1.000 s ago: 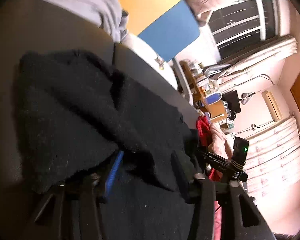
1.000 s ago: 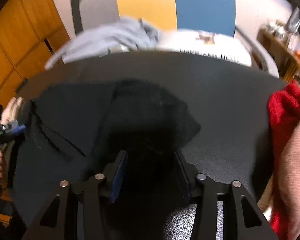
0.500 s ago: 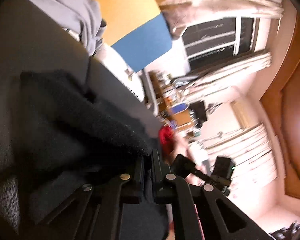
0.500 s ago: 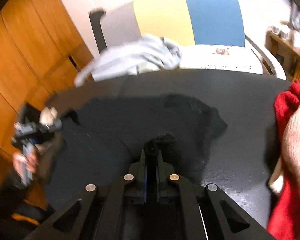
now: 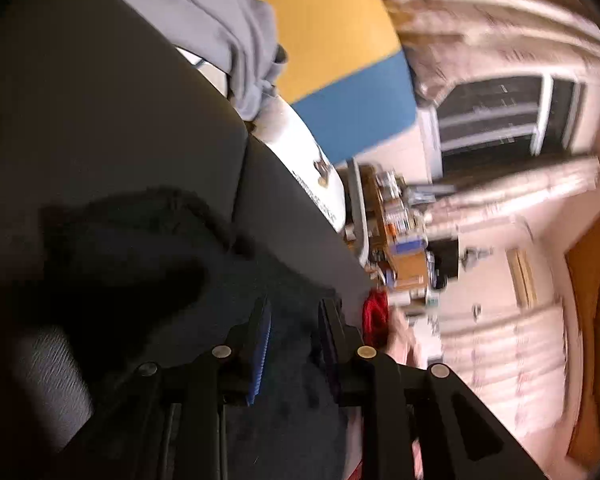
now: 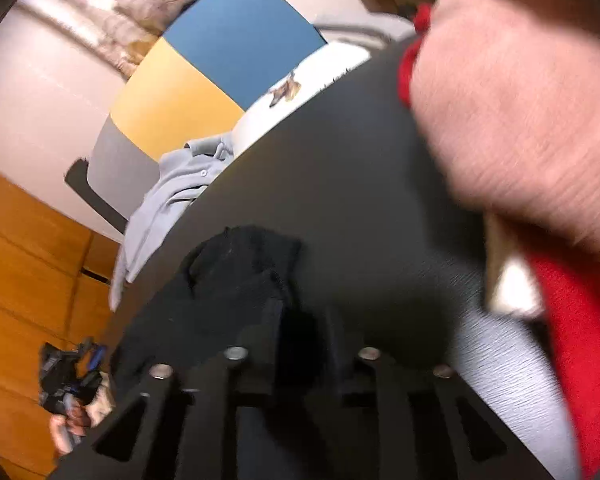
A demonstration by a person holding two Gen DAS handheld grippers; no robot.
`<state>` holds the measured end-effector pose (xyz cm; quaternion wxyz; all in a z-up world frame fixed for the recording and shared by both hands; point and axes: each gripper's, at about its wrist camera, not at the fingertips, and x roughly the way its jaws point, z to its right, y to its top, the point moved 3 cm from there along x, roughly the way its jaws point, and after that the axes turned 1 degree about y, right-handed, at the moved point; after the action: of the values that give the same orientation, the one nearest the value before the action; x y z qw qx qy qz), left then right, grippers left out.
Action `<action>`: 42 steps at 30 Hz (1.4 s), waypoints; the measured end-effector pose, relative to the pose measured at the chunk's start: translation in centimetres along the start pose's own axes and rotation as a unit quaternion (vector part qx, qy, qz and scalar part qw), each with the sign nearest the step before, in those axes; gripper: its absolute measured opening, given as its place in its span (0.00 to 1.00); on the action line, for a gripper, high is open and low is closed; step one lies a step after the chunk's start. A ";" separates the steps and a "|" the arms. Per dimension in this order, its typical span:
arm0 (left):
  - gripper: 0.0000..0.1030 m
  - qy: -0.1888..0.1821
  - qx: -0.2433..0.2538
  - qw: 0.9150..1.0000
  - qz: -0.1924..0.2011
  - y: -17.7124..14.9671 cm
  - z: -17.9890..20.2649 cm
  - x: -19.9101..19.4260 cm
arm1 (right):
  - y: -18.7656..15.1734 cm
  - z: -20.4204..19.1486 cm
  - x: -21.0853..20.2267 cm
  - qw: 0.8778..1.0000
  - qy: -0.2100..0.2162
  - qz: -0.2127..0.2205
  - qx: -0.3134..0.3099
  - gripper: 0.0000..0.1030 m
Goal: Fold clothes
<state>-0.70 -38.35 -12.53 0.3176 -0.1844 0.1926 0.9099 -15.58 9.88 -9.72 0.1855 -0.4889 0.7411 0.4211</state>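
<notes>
A black garment (image 5: 140, 264) lies folded over on the dark table (image 5: 80, 120). My left gripper (image 5: 294, 312) is open, its fingers apart just above the black cloth, holding nothing. In the right wrist view the black garment (image 6: 240, 272) lies in front of my right gripper (image 6: 300, 328), whose fingers stand apart over the cloth's near edge. The view is blurred. The other hand-held gripper (image 6: 72, 376) shows at lower left.
A grey shirt (image 5: 220, 28) hangs over the table's far edge, also in the right wrist view (image 6: 172, 188). A white garment (image 5: 308, 164) lies beside it. A yellow and blue chair back (image 6: 220, 68) stands behind. A forearm in a red sleeve (image 6: 520, 100) fills the right.
Both grippers were open, shut on folds of the black cloth half a second ago, and have now opened again and let it go. The cloth lies more folded over.
</notes>
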 end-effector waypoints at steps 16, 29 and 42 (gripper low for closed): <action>0.53 -0.085 -0.161 0.979 0.087 -6.5 -4.6 -0.7 | -7.6 -7.2 5.4 0.983 0.170 -0.047 0.058 0.58; 0.57 -0.069 -0.222 0.962 0.143 -6.3 -4.3 1.7 | -7.0 -5.7 5.1 0.974 0.155 0.039 0.163 0.58; 0.46 -0.057 -0.275 0.953 0.114 -6.8 -3.7 3.1 | -6.6 -5.5 5.4 0.974 0.142 0.059 0.165 0.58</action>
<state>2.26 -33.57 -18.72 0.1594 -0.1894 -0.0640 0.9667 -11.44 1.25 -13.22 0.1307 -0.4617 0.8468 0.2296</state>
